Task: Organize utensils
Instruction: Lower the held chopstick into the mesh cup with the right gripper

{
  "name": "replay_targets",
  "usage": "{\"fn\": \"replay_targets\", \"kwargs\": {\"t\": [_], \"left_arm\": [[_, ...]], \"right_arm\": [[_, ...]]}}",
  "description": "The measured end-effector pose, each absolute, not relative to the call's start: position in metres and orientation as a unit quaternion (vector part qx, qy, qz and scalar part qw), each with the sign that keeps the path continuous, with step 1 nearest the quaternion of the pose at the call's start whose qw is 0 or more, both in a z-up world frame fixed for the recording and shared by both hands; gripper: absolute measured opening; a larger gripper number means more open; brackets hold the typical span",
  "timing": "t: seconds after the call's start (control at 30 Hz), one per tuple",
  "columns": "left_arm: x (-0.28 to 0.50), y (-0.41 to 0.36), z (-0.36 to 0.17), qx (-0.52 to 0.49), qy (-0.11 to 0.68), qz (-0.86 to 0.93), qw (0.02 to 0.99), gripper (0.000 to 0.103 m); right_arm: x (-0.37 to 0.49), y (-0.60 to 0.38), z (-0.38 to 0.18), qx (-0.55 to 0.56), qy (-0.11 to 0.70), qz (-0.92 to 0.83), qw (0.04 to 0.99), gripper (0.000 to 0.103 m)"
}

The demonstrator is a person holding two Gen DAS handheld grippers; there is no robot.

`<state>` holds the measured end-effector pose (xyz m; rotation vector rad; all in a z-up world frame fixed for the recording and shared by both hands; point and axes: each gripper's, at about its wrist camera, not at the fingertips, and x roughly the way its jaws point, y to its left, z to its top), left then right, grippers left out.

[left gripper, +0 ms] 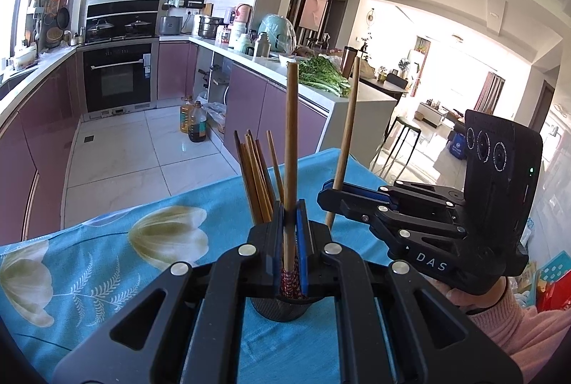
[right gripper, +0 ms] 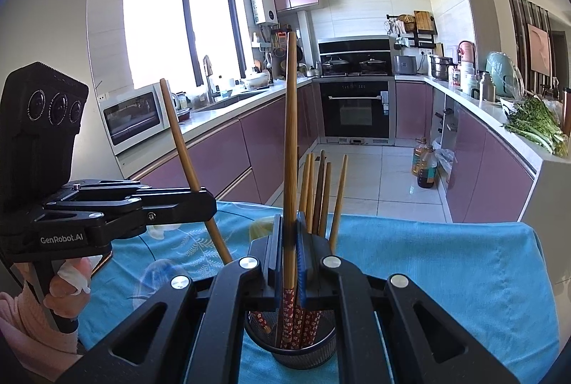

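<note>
While each clamps one upright chopstick, the left gripper (left gripper: 289, 234) and right gripper (right gripper: 289, 244) hang over the black mesh holder (right gripper: 291, 353), the patterned ends of both chopsticks down by its mouth. The holder stands on the blue floral cloth (left gripper: 107, 262), near its far edge, with more chopsticks (right gripper: 321, 198) inside.

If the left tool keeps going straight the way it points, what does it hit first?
Probably the black mesh utensil cup directly under its tips, with the wooden chopsticks standing in it; the left tool grips one chopstick. Depth is uncertain.
</note>
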<state>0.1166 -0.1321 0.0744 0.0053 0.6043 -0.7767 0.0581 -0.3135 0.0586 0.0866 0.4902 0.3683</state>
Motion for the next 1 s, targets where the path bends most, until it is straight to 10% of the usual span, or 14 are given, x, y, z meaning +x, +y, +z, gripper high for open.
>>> {"fn": "replay_targets", "kwargs": {"t": [1.0], "left_arm": [[0.124,-0.146,0.055,0.022,0.328,-0.376,0.866,0.008]], "right_arm": [[0.071,-0.316,0.034,0.049,0.276,0.179,0.943,0.006]]}}
